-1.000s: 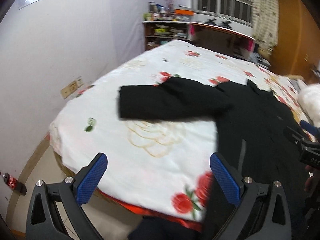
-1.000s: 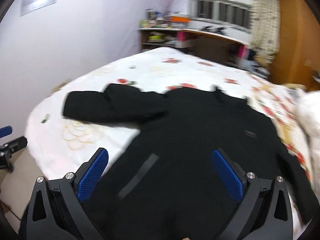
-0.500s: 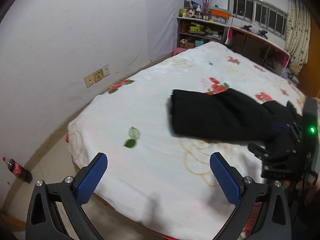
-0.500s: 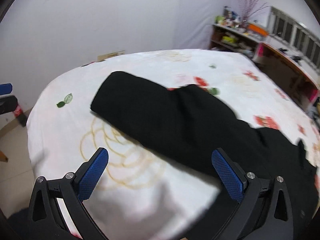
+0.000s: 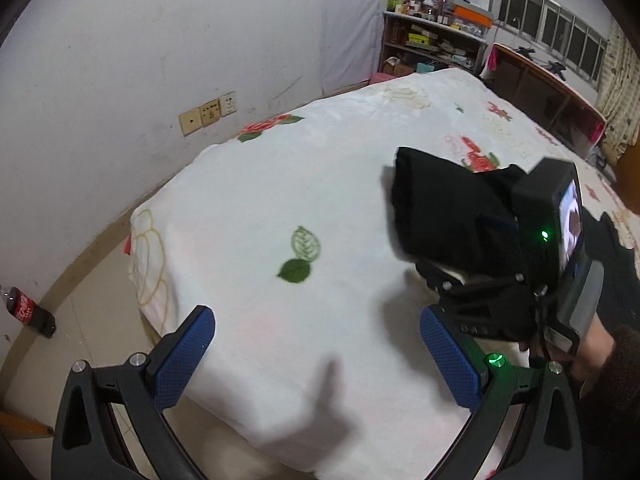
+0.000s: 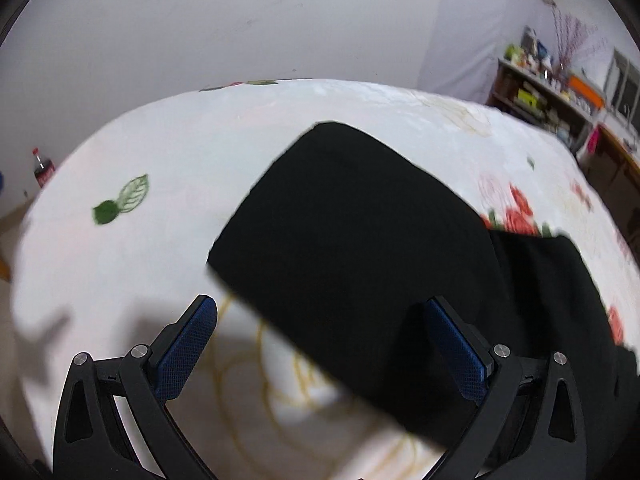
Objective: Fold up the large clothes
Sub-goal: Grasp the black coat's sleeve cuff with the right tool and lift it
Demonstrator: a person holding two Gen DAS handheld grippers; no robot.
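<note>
A large black garment lies flat on the bed, its left sleeve [image 6: 352, 232] stretched toward the bed's corner. The sleeve also shows in the left wrist view [image 5: 436, 208]. My right gripper [image 6: 320, 348] is open, hovering just above the sleeve near its cuff end. My left gripper [image 5: 316, 356] is open and empty over the bare bedspread near the bed's corner. The right gripper's body [image 5: 548, 240] shows in the left wrist view, in front of the sleeve.
The bed has a white bedspread [image 5: 280, 200] with red flowers and green leaves. A white wall with sockets [image 5: 208, 114] runs along the left. A cola bottle [image 5: 28, 312] lies on the floor. Shelves [image 5: 436, 44] and a headboard stand at the far end.
Both grippers swung left and moved in toward the sleeve's cuff. The right gripper dropped close over the sleeve; the left now faces the bed's bare corner.
</note>
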